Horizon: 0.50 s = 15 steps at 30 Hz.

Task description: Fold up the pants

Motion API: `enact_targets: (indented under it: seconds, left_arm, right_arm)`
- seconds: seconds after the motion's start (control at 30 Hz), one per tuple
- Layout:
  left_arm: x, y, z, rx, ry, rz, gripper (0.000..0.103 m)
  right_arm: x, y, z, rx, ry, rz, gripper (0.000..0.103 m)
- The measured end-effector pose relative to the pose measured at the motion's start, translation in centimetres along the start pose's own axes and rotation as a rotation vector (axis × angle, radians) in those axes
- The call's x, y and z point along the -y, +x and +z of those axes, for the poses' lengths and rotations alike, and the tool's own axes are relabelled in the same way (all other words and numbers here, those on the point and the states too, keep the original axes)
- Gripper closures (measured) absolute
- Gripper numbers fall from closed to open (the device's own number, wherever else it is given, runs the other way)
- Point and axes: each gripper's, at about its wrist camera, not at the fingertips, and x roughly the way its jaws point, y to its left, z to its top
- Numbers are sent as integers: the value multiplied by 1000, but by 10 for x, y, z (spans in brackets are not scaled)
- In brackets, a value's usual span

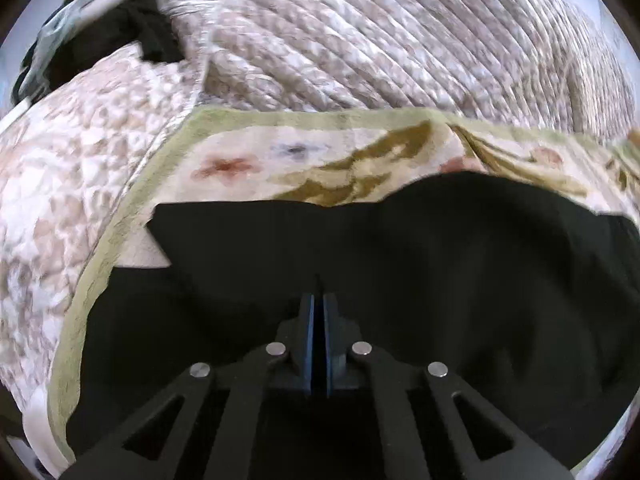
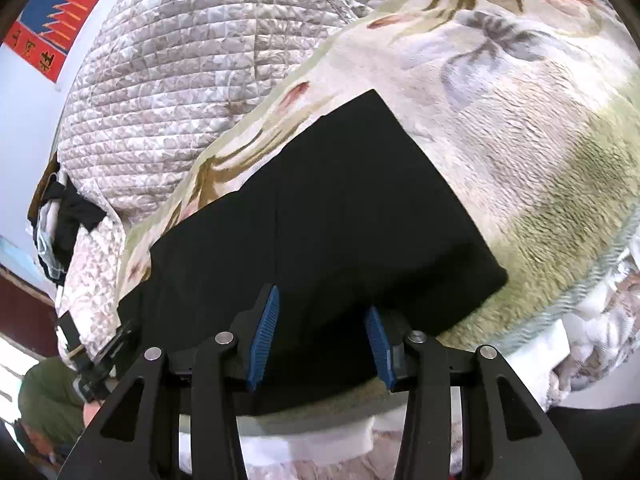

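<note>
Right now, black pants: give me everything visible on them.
The black pants look like plain matte fabric, laid flat as a long band with a squared far end and one straight seam down the middle. They rest on the floral fleece blanket. The left hand-held gripper is shut over them; whether it pinches cloth is unclear. The right hand-held gripper stands open at their near edge, pads apart above the cloth.

black linkage grippers point(image 2: 322, 312), blue ribbed pads point(image 2: 264, 336), silver pins, olive sleeve point(image 2: 48, 404)

Matt black cloth pants point(image 2: 320, 220) on a fuzzy floral blanket point(image 2: 540, 140).
</note>
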Motion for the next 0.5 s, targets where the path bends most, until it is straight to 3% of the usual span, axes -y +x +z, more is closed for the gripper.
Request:
enact_targets:
  seconds: [0.07, 0.17, 0.2, 0.33, 0.37, 0.4, 0.47, 0.5]
  left_arm:
    - [-14, -16, -4, 56, -56, 39, 101]
    - [-43, -45, -14, 140, -186, 64, 101]
    - [-53, -53, -20, 156, -228, 75, 101]
    - [-75, -57, -32, 132, -339, -5, 98]
    - [-72, -54, -28, 115, -325, -24, 89]
    - [-66, -51, -22, 101, -298, -41, 67]
    - [-50, -46, -8, 104, -229, -60, 38]
    - [-41, -40, 0, 101, -182, -45, 37]
  right_arm:
    - [-2, 0, -1, 17, -10, 0, 62]
    - [4, -2, 0, 37, 12, -8, 76]
    - [7, -2, 0, 39, 23, -2, 76]
    - [7, 2, 0, 28, 17, -2, 76]
    - [6, 3, 0, 27, 13, -7, 76]
    - [5, 4, -1, 27, 11, -11, 76]
    - [4, 5, -1, 28, 10, -19, 76]
    - [3, 5, -1, 29, 12, -20, 76]
